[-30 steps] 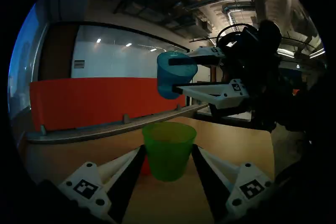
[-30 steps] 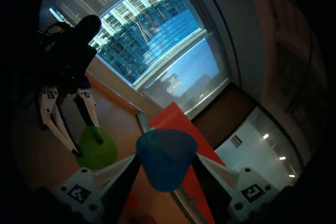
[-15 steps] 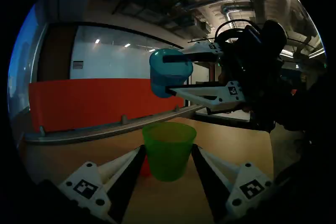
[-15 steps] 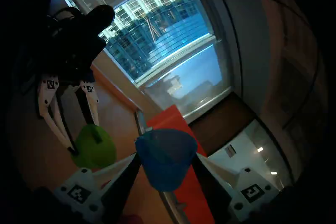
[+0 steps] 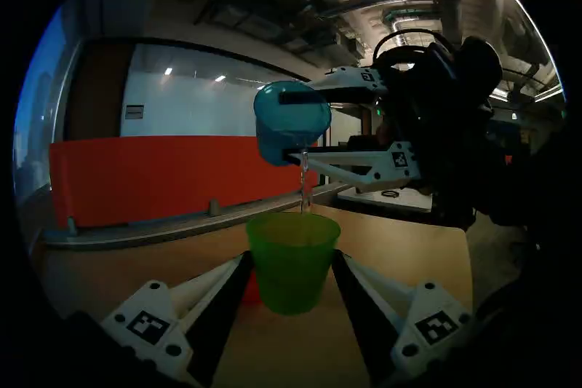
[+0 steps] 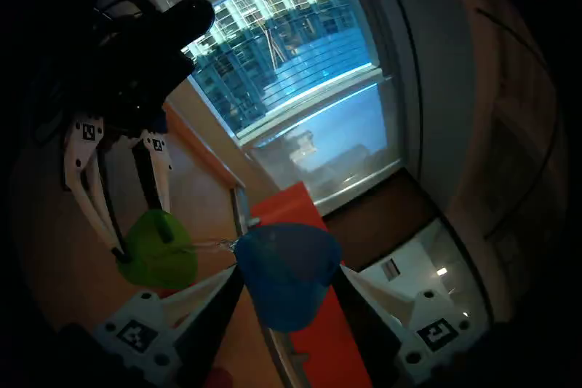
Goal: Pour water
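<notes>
Pouring water (image 5: 303,184) | right gripper (image 6: 288,271) jaws pinching one blue cup (image 6: 287,290) | left gripper (image 5: 291,257) jaws pinching one green cup (image 5: 292,282)

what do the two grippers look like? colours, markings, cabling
Both look alike. The left gripper and right gripper have tapered white fingers with black inner faces and a square black-and-white marker near each finger's base. In the left gripper view, the right gripper's body is bulky and black, with a thin black cable looping above it.

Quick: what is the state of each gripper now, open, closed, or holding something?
Left gripper: closed on the green cup.
Right gripper: closed on the tilted blue cup, water pouring out.
</notes>
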`<state>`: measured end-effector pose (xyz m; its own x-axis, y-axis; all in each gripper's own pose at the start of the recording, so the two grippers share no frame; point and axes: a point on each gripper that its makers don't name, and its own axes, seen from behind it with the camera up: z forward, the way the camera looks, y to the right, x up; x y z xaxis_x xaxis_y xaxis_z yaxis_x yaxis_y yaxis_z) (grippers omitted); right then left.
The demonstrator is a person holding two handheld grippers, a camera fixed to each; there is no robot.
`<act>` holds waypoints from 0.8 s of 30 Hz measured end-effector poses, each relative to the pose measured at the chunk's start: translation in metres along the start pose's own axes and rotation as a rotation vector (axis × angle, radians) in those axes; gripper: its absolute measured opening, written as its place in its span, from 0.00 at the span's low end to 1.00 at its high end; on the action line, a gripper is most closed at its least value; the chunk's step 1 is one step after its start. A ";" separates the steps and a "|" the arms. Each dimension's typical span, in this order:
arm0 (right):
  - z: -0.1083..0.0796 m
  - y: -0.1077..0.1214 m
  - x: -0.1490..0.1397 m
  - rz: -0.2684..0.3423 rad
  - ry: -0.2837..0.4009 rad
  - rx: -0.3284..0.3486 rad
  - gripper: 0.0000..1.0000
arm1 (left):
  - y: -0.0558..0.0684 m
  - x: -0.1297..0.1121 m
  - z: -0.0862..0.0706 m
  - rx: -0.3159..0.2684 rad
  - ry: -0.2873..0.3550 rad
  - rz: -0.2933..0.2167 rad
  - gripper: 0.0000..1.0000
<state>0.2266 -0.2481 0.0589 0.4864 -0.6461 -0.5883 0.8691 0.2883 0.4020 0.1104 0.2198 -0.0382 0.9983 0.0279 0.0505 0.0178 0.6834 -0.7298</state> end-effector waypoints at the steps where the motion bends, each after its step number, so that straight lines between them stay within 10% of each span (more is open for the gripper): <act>1: 0.000 0.000 0.000 -0.002 0.000 0.000 0.87 | 0.000 0.000 0.000 0.000 0.000 0.000 0.79; 24: 0.003 0.001 0.006 -0.038 0.015 -0.006 0.87 | 0.000 -0.001 0.002 -0.001 0.000 -0.002 0.79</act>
<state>0.2303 -0.2539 0.0575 0.4545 -0.6461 -0.6132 0.8873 0.2682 0.3752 0.1093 0.2214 -0.0372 0.9983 0.0264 0.0523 0.0202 0.6825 -0.7306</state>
